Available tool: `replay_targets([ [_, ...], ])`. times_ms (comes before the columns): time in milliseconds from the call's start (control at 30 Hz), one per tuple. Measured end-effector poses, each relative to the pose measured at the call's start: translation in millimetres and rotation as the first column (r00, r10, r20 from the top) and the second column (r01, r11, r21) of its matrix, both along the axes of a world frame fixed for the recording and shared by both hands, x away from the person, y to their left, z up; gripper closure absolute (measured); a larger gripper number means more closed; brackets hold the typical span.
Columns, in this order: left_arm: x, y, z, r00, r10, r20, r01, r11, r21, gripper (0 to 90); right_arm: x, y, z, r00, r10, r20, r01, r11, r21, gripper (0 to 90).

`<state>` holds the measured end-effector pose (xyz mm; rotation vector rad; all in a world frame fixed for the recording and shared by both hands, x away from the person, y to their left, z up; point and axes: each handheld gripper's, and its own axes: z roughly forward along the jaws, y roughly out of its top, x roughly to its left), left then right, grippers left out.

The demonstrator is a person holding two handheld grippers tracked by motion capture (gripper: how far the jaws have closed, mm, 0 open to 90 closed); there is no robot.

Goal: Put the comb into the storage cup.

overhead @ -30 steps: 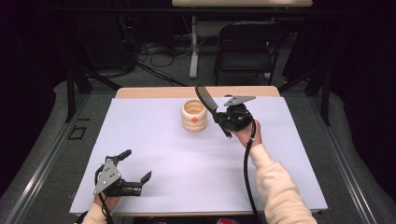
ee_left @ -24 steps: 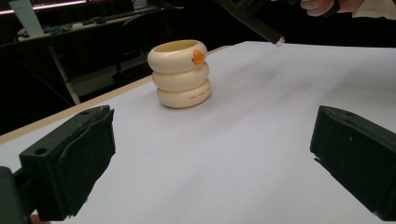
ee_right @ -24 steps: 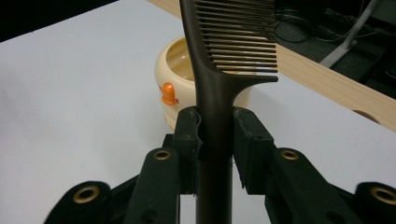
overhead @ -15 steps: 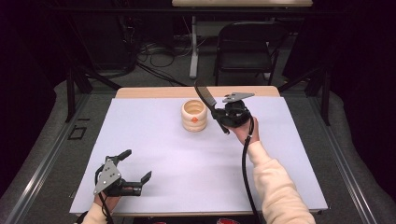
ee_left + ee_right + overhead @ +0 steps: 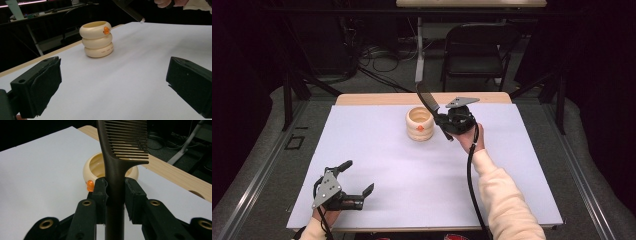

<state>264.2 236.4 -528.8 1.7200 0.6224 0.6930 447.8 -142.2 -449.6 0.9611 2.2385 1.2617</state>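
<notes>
Right gripper [image 5: 115,195]: pads clamped on the handle of a dark comb [image 5: 122,147], just below the teeth. In the high view the comb [image 5: 426,100] slants up and away from the right gripper [image 5: 447,122], toothed end above the far rim of the cup [image 5: 420,124]. Cup is cream, three stacked rings, small orange mark on its side, upright on the white table [image 5: 422,170] toward the far edge, just left of the gripper. Left gripper [image 5: 357,182]: jaws wide apart, nothing between them, low over the near left corner, well apart from the cup [image 5: 97,38].
</notes>
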Motion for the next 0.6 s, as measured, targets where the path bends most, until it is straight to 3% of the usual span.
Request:
replay_targets([
  [600,-0.1,-0.5,-0.2,1.0000,-0.001,-0.003,0.001,1.0000,-0.002,0.0,3.9,5.3,5.4,0.9999,-0.002,0.014,0.002,1.000,0.016,72.4],
])
